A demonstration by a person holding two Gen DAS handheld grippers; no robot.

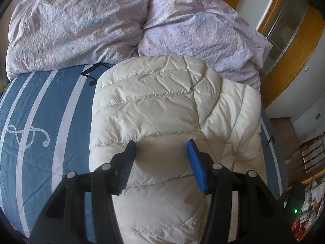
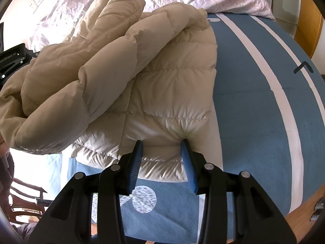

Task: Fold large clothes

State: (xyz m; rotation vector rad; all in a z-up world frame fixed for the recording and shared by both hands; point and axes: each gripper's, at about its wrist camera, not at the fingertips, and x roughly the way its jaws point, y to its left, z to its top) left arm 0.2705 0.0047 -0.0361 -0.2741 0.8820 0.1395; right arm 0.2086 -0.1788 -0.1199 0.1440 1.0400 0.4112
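Observation:
A cream quilted puffer jacket (image 1: 162, 105) lies folded on the blue bed cover with white stripes (image 1: 40, 122). My left gripper (image 1: 161, 147) hovers just over its near part, jaws apart, with nothing pinched between the blue pads. In the right wrist view the same jacket (image 2: 166, 85) has one puffy half doubled over on the left. My right gripper (image 2: 161, 143) is at the jacket's near hem corner. A bulge of fabric sits between its pads and puckers at the right fingertip (image 2: 185, 142). The bed cover (image 2: 254, 111) shows to its right.
A crumpled lilac duvet (image 1: 81, 26) fills the far end of the bed, right behind the jacket. Orange wooden frames and a glass door (image 1: 290, 40) stand to the right. A dark wooden chair (image 2: 24, 191) is off the bed's near left corner. Small clutter (image 1: 308, 209) lies on the floor.

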